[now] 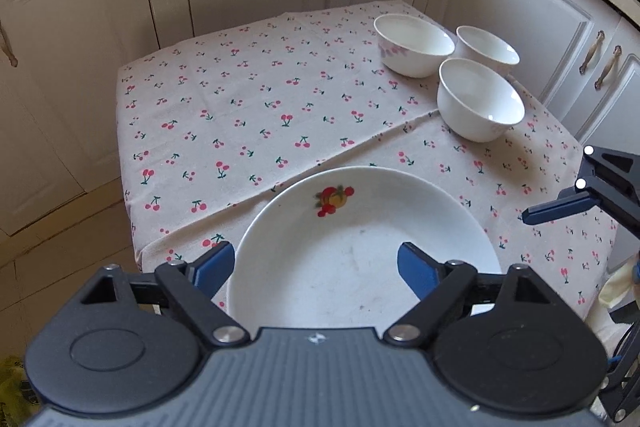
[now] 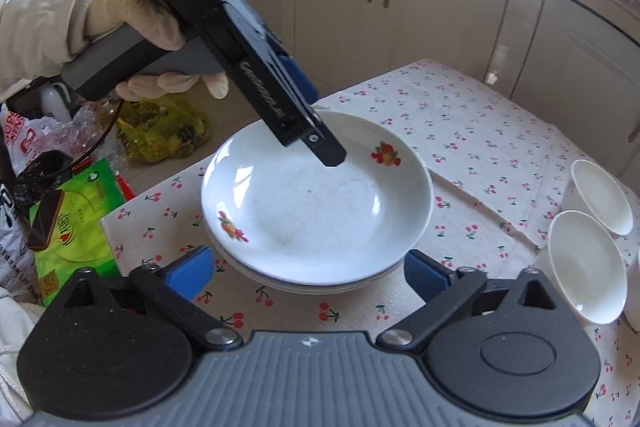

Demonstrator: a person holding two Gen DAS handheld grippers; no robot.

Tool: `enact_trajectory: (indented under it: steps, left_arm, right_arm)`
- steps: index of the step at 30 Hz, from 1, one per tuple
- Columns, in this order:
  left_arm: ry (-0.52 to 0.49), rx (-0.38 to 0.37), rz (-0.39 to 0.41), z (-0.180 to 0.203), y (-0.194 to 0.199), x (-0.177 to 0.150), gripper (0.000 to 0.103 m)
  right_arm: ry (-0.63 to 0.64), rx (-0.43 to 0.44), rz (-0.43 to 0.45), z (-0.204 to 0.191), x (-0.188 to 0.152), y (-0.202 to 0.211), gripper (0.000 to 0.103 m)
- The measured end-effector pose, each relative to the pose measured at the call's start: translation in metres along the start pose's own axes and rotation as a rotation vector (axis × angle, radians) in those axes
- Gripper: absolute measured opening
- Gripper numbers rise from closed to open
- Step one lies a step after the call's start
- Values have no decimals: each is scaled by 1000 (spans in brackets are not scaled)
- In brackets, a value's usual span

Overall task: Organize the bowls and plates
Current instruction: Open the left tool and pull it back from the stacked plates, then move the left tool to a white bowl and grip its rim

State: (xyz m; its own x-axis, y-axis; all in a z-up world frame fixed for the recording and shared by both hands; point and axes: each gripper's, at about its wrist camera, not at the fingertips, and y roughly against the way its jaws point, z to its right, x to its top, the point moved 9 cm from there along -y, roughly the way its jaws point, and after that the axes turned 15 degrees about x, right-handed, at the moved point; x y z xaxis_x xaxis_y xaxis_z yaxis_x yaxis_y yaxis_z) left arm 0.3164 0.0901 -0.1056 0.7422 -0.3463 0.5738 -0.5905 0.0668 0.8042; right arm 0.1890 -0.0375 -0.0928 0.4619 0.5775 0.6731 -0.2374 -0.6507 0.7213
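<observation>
Your left gripper [image 1: 316, 267] is spread above the stacked fruit-print plates [image 2: 316, 203]; your right gripper [image 2: 306, 273] is spread before them; three white bowls [image 1: 480, 99] stand beyond.

Your small table wears a beige cherry-print cloth [image 1: 248, 99]. Directly on it you've got stacked white fruit-motif plates [image 2: 316, 203] near one edge, three white ceramic bowls [image 1: 480, 103] clustered well apart.

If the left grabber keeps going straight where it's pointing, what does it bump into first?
Probably the top plate of the stack. The open left gripper hangs just above it, angled down toward its middle, though the exact gap is hard to judge.
</observation>
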Motion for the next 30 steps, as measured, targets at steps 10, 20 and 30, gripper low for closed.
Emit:
enact_trajectory:
  steps: [10, 20, 30]
  left_arm:
    - [-74, 39, 205, 42, 40, -3, 94]
    - [-85, -40, 225, 95, 44, 5, 95]
    - [-96, -84, 197, 127, 19, 55, 95]
  right_arm:
    - [-77, -259, 133, 39, -16, 43, 103]
    - [-180, -494, 195, 90, -53, 79, 103]
    - [-228, -490, 235, 121, -66, 84, 103]
